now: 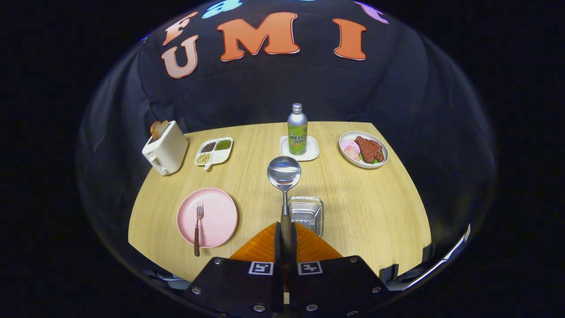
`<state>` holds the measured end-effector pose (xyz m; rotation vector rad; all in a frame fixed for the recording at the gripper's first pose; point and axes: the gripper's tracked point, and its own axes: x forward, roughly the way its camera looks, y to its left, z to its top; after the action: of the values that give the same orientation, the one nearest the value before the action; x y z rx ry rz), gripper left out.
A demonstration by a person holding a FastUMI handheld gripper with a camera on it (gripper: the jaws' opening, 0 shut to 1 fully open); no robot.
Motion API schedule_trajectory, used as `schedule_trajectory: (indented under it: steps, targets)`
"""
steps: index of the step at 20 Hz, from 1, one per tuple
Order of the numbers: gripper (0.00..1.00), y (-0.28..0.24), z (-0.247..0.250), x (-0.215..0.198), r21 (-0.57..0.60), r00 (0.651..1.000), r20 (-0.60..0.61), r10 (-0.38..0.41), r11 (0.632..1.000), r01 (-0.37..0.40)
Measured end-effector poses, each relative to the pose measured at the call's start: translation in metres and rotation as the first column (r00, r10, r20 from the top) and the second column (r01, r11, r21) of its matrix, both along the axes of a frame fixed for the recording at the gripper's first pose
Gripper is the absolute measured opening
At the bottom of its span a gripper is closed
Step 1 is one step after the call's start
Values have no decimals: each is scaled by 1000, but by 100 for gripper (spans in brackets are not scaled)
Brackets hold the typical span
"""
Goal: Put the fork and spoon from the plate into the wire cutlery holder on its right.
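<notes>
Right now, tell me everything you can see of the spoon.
The spoon has a shiny metal bowl and neck and a brown, wood-looking handle. The gripper is shut on its handle, both fingers pressing it, so it points forward, bowl facing the camera and raised above the table. The wire cutlery holder sits beneath and just right of its neck.

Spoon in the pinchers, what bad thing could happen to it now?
1. The gripper holds the spoon only by the handle's end, bowl far out front, so it might swing or slip.
2. The wire cutlery holder is narrow and sits just beyond the fingers; the spoon could catch its rim, or tip it over.
3. The fork hangs over the pink plate rim, so grabbing it could be tricky.
</notes>
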<state>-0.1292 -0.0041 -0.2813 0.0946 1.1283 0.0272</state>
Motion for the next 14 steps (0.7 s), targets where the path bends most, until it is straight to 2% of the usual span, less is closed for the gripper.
schedule_trajectory:
  steps: [4, 9, 14]
  targets:
    - [6, -2, -16, -15, 24, 994, -110, 9, 1000, -6]
    - [6, -16, -34, -27, -34, 979, -204, 21, 999, -28]
    - [7, -19, -51, -29, -46, 965, -260, 0, 999, -12]
